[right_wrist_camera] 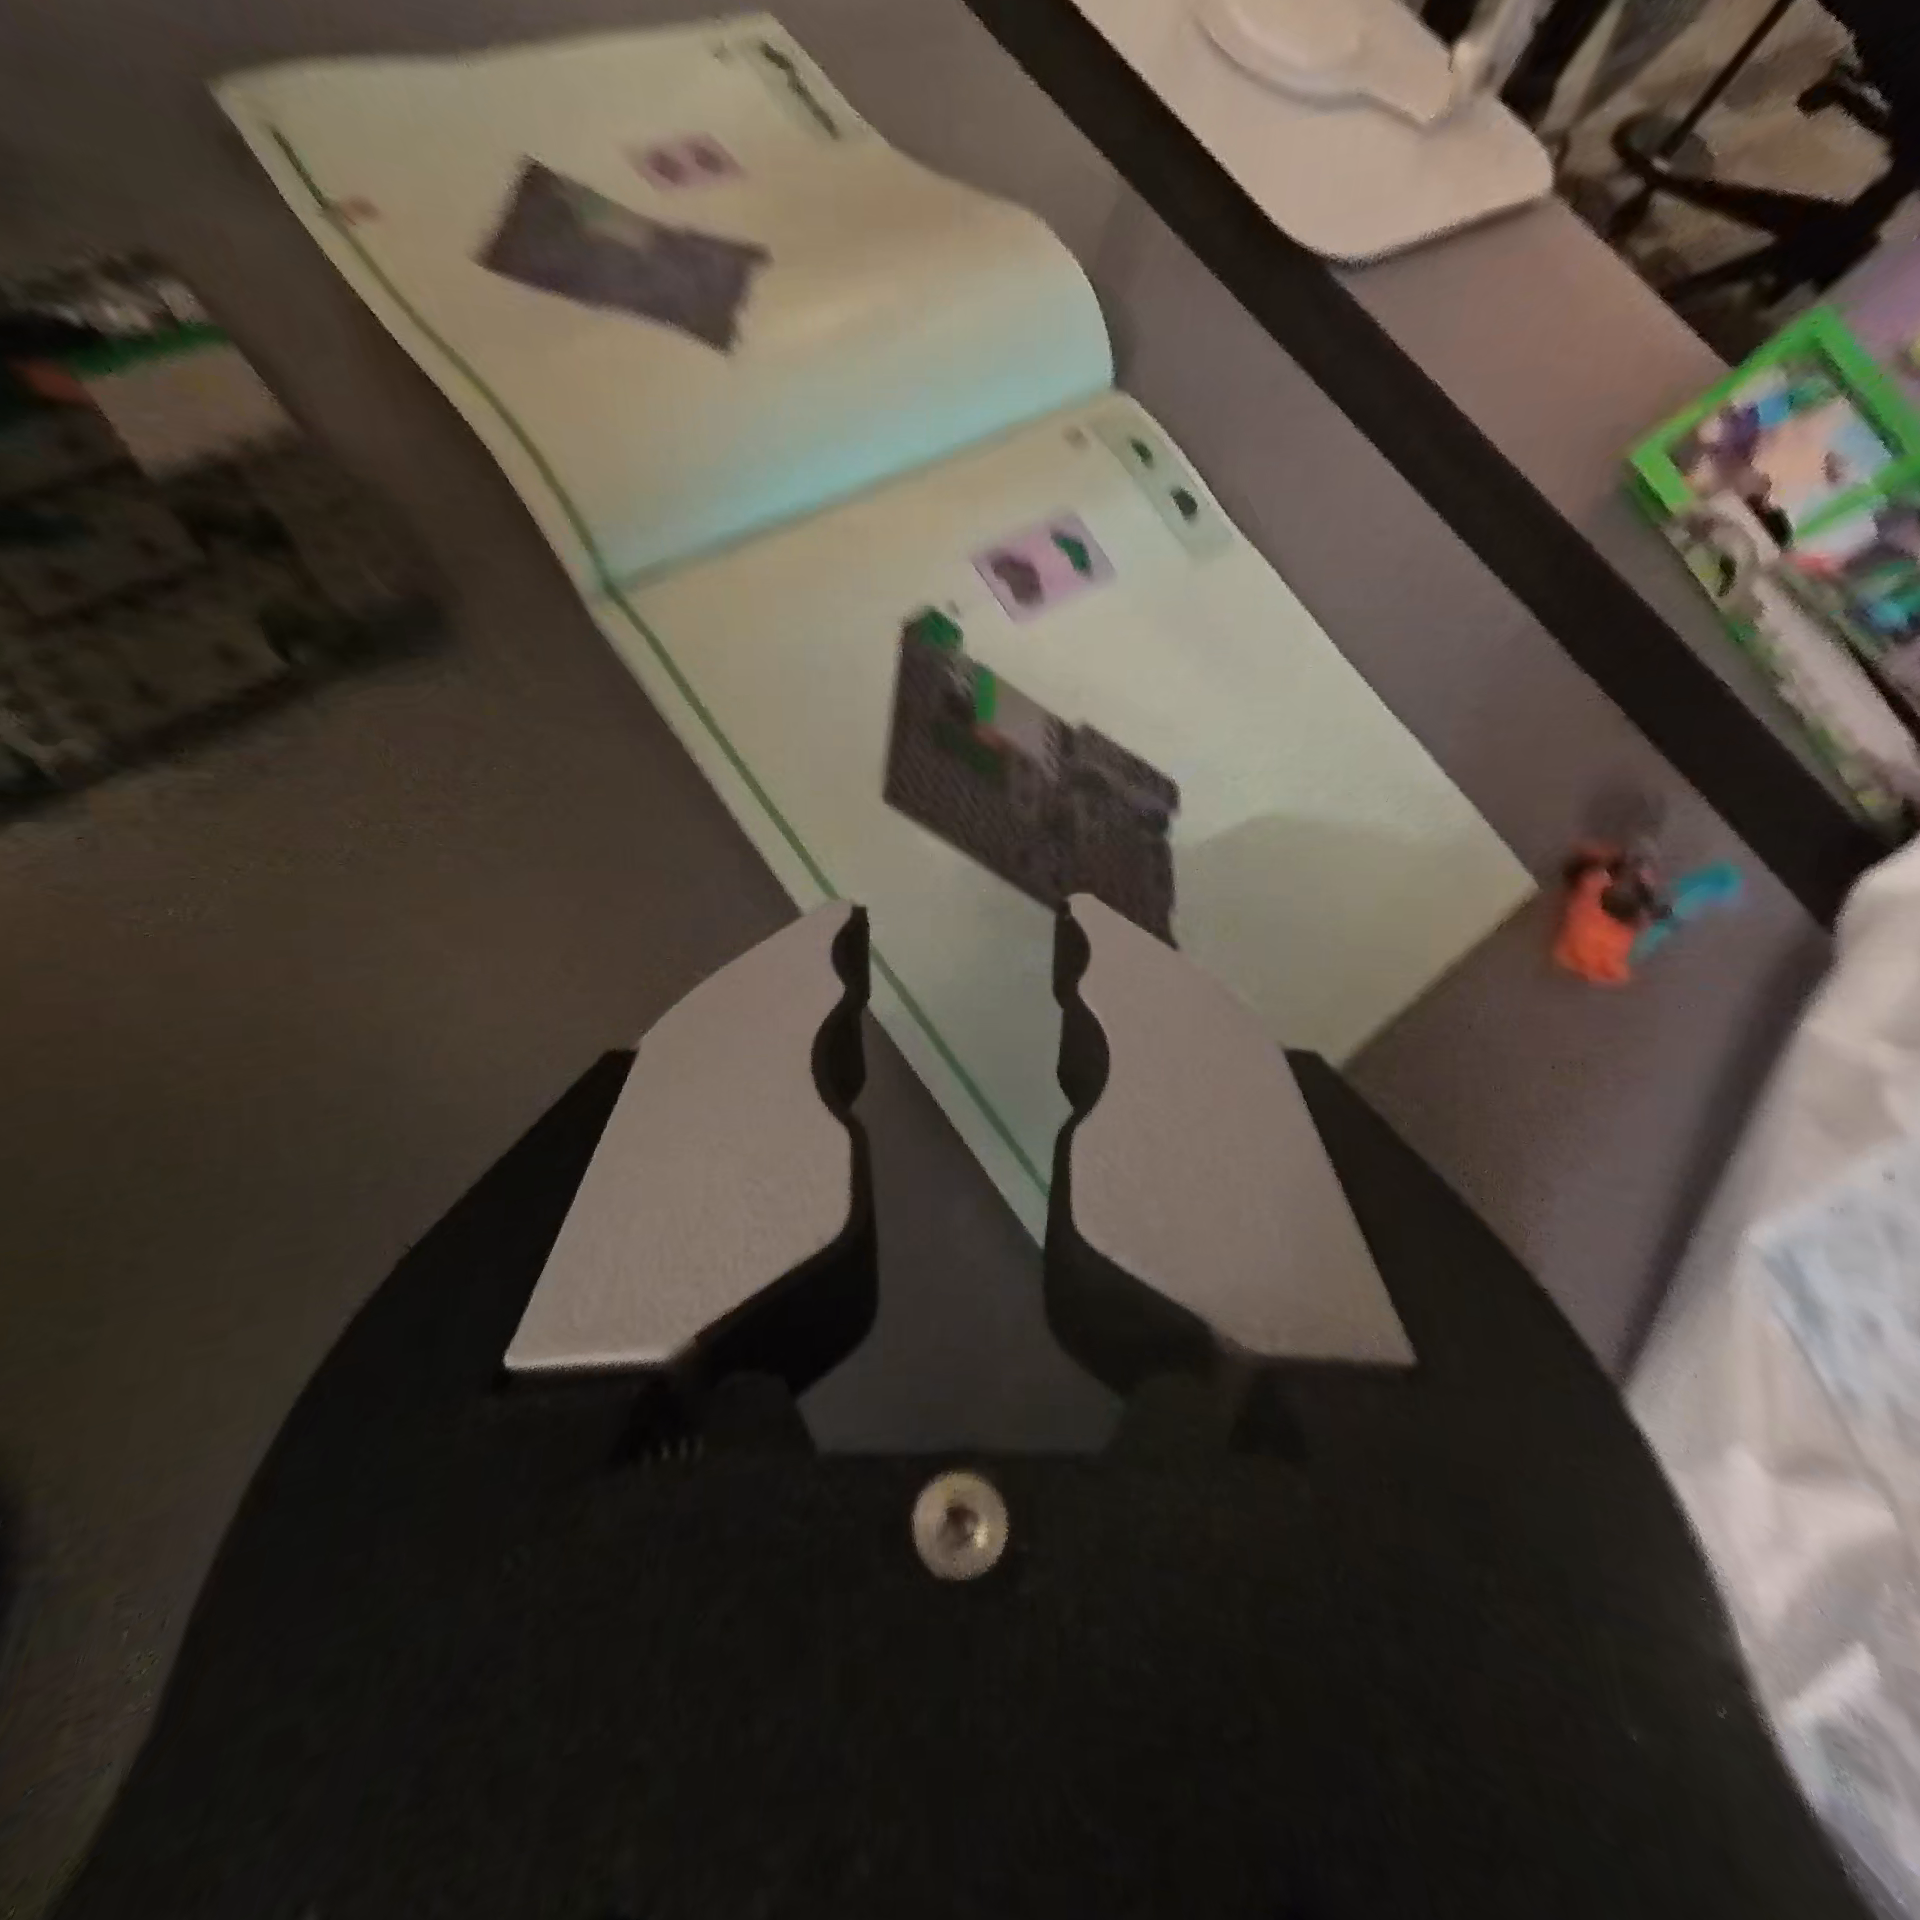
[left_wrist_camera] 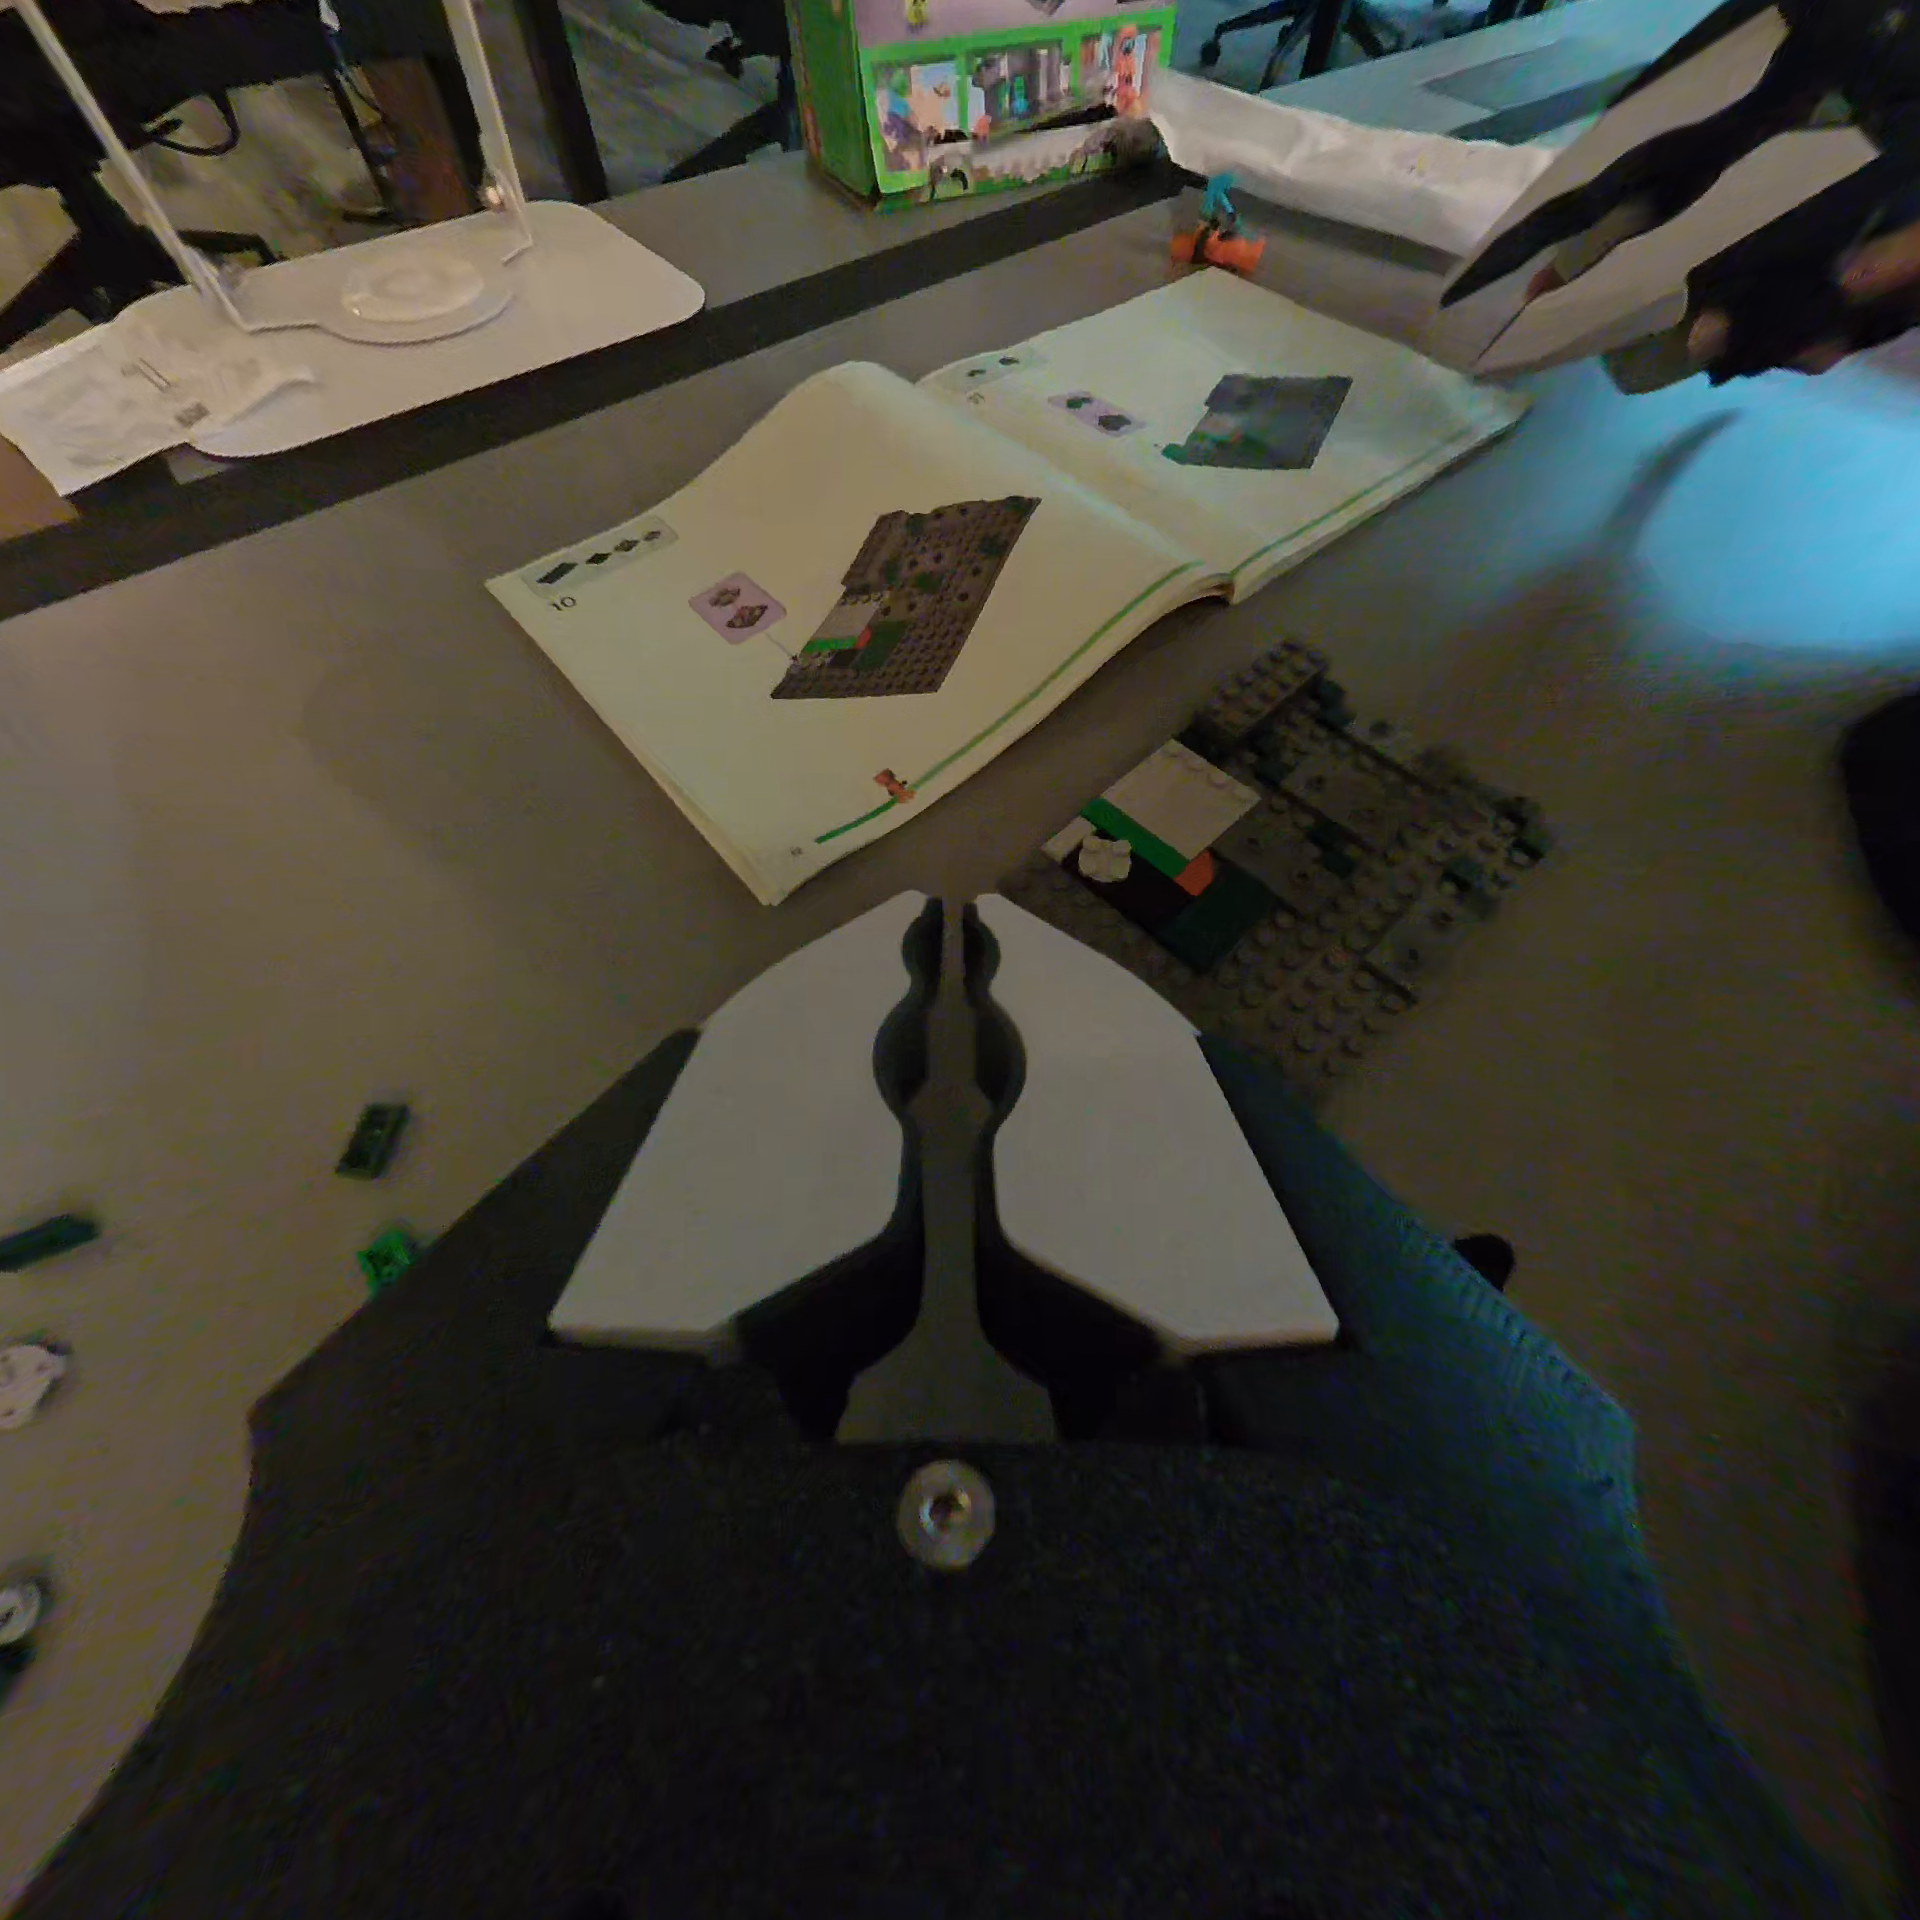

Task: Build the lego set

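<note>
The dark grey baseplate (left_wrist_camera: 1340, 935) lies on the grey table and carries white, green, black and orange tiles and a small white piece (left_wrist_camera: 1103, 858). It shows blurred at the left of the right wrist view (right_wrist_camera: 156, 582). The open instruction booklet (left_wrist_camera: 914, 623) lies just behind it and fills the middle of the right wrist view (right_wrist_camera: 831, 436). My left gripper (left_wrist_camera: 954, 912) is shut with nothing visible between its fingers; it hovers at the plate's near left corner. My right gripper (right_wrist_camera: 961, 914) is open and empty over the booklet's right page. It also shows at the top right of the left wrist view (left_wrist_camera: 1486, 301).
Loose green bricks (left_wrist_camera: 372, 1140) and a white piece (left_wrist_camera: 26, 1382) lie at the left. An orange and teal figure (left_wrist_camera: 1216, 234) (right_wrist_camera: 1621, 914), the green set box (left_wrist_camera: 987, 94) (right_wrist_camera: 1808, 499) and a white bag (left_wrist_camera: 1351, 166) (right_wrist_camera: 1818, 1351) sit behind the booklet. A white stand base (left_wrist_camera: 416, 301) is far left. One gripper's finger ends stand about 30 cm off the other's.
</note>
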{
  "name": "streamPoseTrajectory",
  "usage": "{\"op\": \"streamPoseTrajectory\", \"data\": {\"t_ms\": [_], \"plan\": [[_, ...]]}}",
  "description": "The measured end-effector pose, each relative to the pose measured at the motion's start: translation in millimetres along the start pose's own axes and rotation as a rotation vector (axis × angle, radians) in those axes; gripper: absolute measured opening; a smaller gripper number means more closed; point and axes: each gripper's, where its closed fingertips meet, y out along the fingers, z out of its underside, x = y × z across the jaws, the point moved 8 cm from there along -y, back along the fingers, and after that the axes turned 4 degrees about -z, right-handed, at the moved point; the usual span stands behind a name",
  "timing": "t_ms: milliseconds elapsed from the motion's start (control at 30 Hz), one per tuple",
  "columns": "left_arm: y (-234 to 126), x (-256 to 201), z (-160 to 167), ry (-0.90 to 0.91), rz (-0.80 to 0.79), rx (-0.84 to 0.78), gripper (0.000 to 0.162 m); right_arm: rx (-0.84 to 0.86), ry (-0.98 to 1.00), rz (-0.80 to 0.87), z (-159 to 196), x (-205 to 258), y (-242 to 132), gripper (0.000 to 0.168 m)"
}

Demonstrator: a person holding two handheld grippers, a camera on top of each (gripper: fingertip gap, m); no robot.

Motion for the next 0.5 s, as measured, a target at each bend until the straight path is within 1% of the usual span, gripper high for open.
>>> {"op": "streamPoseTrajectory", "data": {"t_ms": [67, 167, 233, 400, 500], "plan": [[3, 0, -3, 0.023, 0.002, 0.013, 0.006, 0.041, -0.015, 0.019, 17, -12, -7, 0.034], [11, 0, -13, 0.067, 0.034, 0.047, 0.013, 0.098, 0.031, -0.024, 34, -27, -11, 0.035], [20, 1, -25, 0.122, 0.050, 0.053, 0.015, 0.105, 0.064, -0.055, 39, -35, -11, 0.035], [60, 8, -57, 0.221, 0.033, 0.056, 0.008, 0.133, 0.084, -0.112, 44, -43, -3, 0.031], [91, 12, -64, 0.259, 0.021, 0.110, 0.008, 0.138, 0.084, -0.131, 43, -44, 0, 0.030]]}}
